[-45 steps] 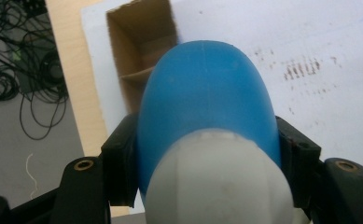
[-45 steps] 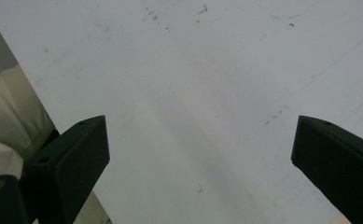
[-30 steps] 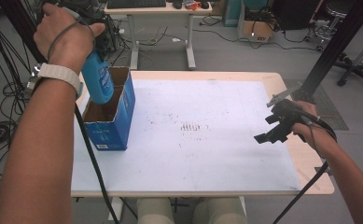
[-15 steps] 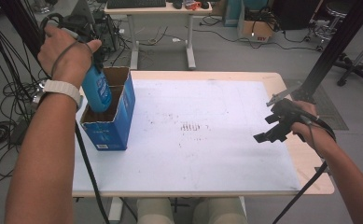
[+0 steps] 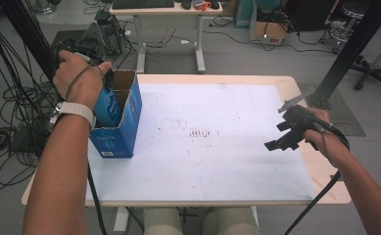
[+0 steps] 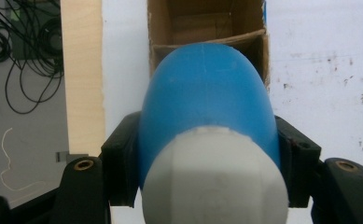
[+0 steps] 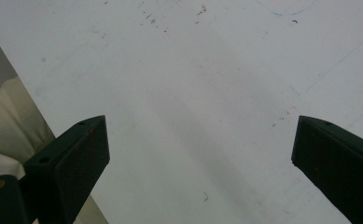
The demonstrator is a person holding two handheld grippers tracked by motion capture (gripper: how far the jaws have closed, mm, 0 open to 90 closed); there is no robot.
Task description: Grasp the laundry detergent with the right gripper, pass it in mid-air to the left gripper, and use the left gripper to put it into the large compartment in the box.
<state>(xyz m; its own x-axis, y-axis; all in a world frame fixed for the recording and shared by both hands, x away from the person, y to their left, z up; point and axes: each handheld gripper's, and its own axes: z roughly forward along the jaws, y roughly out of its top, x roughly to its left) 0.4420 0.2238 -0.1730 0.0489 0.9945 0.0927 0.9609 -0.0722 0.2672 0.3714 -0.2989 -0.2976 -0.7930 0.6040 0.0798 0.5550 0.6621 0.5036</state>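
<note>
Blue bottle (image 5: 107,105) with a white cap (image 6: 214,179) sat clamped between the jaws of the left gripper (image 6: 207,158), the two black pads pressing on its sides just beyond the cap. In the left gripper view its rounded blue body pointed down at the open top of a cardboard box (image 6: 207,28), whose brown inner walls and a cross divider showed beyond it. From the high view the bottle hung partly inside that box (image 5: 122,122), a blue carton with brown flaps standing at the left edge of the worktop (image 5: 217,78), near the far corner. The person's left hand (image 5: 78,78) gripped the tool from above the box, a pale band on the wrist.

At the right side of the worktop the right gripper (image 5: 281,139) was held low over the white sheet (image 5: 212,161), well apart from the box. In the right gripper view its jaws stood wide apart with nothing between them, only the white, faintly scuffed sheet (image 7: 193,93) beneath. Dark smudges marked the middle of the sheet in the high view. Behind the worktop stood a second desk, with cables on the floor to the left.
</note>
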